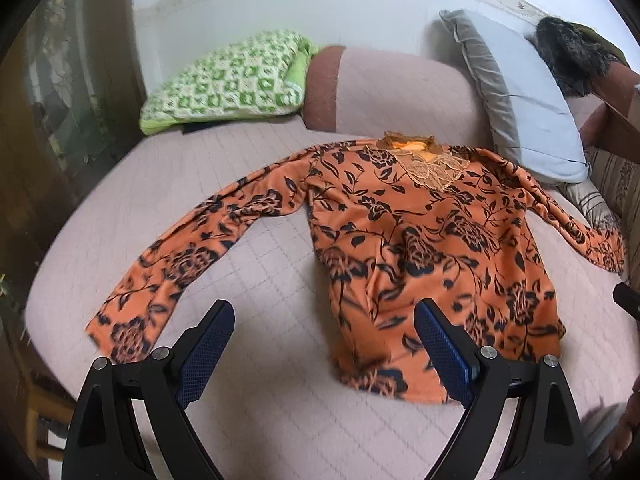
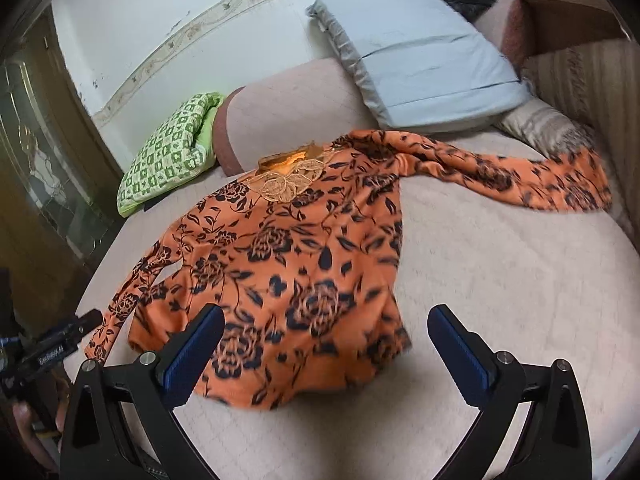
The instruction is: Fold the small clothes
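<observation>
Risk is judged highest at the first grasp. An orange floral long-sleeved top (image 1: 424, 248) is spread face up on the quilted pink bedspread (image 1: 256, 432), collar far, hem near, 2 sleeves splayed left and right. The left tool (image 1: 324, 356) is held wide and empty above the near left hem corner; the right tool (image 2: 326, 360) is likewise wide and empty over the near right hem. Should only 1 layer be pinched, the back could drag and bunch. The right sleeve (image 2: 520, 176) reaches the striped cushion (image 2: 548, 128) and may snag there.
</observation>
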{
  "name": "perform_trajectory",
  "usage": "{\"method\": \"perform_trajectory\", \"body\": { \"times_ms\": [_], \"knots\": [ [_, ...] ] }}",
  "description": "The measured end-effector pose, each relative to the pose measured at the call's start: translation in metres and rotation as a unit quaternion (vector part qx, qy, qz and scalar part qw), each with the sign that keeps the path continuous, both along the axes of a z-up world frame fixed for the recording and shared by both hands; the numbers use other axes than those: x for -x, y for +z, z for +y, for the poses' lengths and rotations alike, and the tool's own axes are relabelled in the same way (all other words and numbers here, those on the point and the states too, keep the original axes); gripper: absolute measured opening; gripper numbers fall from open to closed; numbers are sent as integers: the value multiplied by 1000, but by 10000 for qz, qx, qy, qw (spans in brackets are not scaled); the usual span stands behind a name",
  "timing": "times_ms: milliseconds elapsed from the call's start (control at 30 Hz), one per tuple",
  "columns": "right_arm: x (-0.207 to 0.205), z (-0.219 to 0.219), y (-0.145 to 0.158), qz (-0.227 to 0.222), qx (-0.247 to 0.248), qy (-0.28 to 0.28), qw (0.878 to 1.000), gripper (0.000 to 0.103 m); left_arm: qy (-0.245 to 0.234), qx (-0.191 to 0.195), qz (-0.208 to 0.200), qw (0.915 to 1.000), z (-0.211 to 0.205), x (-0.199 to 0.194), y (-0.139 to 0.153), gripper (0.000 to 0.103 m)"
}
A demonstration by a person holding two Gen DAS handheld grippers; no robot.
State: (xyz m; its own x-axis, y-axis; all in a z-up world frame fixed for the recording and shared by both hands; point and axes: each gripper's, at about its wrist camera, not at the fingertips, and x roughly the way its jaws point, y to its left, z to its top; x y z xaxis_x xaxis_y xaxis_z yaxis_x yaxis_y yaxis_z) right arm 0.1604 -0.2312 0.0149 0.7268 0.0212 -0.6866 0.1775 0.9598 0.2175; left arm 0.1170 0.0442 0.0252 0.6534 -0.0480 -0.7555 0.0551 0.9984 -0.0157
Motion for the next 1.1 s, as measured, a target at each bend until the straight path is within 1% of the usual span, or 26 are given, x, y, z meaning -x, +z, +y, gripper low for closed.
{"method": "perform_trajectory", "body": {
  "times_ms": [67, 100, 167, 200, 233, 267, 300, 367, 400, 433, 467, 500, 533, 567, 600, 633, 667, 700, 733, 767, 833, 900, 933, 1000, 1033, 1100],
  "knots": [
    [-14, -9, -5, 123, -22, 18, 9999, 101, -32, 105, 201, 9997, 3, -22, -9, 92],
    [-23, -15, -12, 236, -54, -6, 9997, 97, -11, 142, 280, 9995, 6, -32, -18, 92],
    [-31, -27, -32, 443, -239, -52, 9987, 90, 40, 137, 419, 9990, 12, -46, -37, 92],
    [-32, -32, -41, 519, -308, -83, 9981, 83, 71, 111, 547, 9984, 15, -52, -50, 92],
    [-32, -38, -55, 698, -411, -179, 9966, 75, 98, 112, 699, 9974, 16, -57, -61, 91],
    [-32, -43, -64, 841, -490, -243, 9950, 73, 110, 255, 954, 9950, 19, -64, -73, 91],
    [-34, -49, -75, 1056, -568, -347, 9922, 68, 90, 385, 1072, 9934, 19, -68, -78, 91],
    [-40, -55, -85, 1277, -705, -380, 9886, 68, -2, 580, 1267, 9902, 16, -81, -89, 91],
    [-45, -55, -94, 1471, -720, -347, 9859, 67, -30, 600, 1296, 9897, 14, -85, -92, 91],
    [-48, -55, -99, 1587, -643, -363, 9846, 65, -56, 595, 1331, 9893, 11, -88, -95, 91],
    [-51, -52, -105, 1688, -535, -353, 9836, 64, -94, 568, 1389, 9886, 8, -92, -100, 88],
    [-53, -46, -107, 1752, -340, -287, 9835, 58, -146, 522, 1469, 9877, 4, -96, -106, 83],
    [-54, -42, -106, 1736, -200, -249, 9843, 33, -181, 503, 1529, 9868, 1, -97, -110, 69],
    [-55, -37, -106, 1747, -208, -113, 9843, 20, -247, 591, 1656, 9841, -1, -99, -116, 57],
    [-54, -34, -107, 1760, -266, -51, 9840, 15, -303, 687, 1741, 9819, -2, -101, -120, 53],
    [-52, -34, -105, 1738, -210, -79, 9845, 9, -320, 699, 1753, 9815, -2, -101, -123, 48],
    [-50, -35, -103, 1729, -245, -83, 9846, 8, -304, 598, 1688, 9834, -4, -100, -124, 37],
    [-47, -38, -100, 1705, -400, -92, 9845, 7, -307, 548, 1644, 9844, -5, -101, -124, 29],
    [-42, -41, -95, 1647, -550, -136, 9847, 7, -297, 581, 1626, 9845, -3, -101, -123, 20],
    [-36, -44, -88, 1574, -584, -179, 9857, 7, -223, 631, 1601, 9848, 1, -101, -122, 14],
    [-21, -48, -73, 1421, -603, -259, 9877, 6, -87, 785, 1586, 9842, 13, -95, -116, 10],
    [-2, -52, -57, 1270, -436, -391, 9902, 5, -73, 822, 1554, 9844, 22, -86, -104, 10],
    [13, -54, -48, 1172, -415, -463, 9912, 5, -88, 946, 1563, 9831, 28, -81, -97, 10],
    [42, -56, -34, 1069, -528, -534, 9914, 5, -112, 1165, 1575, 9806, 38, -69, -82, 10],
    [45, -58, -28, 1037, -552, -530, 9917, 5, -143, 1242, 1551, 9800, 41, -60, -76, 9],
    [63, -55, -16, 964, -560, -538, 9923, 5, -187, 1124, 1520, 9818, 48, -44, -65, 9]
  ]
}}
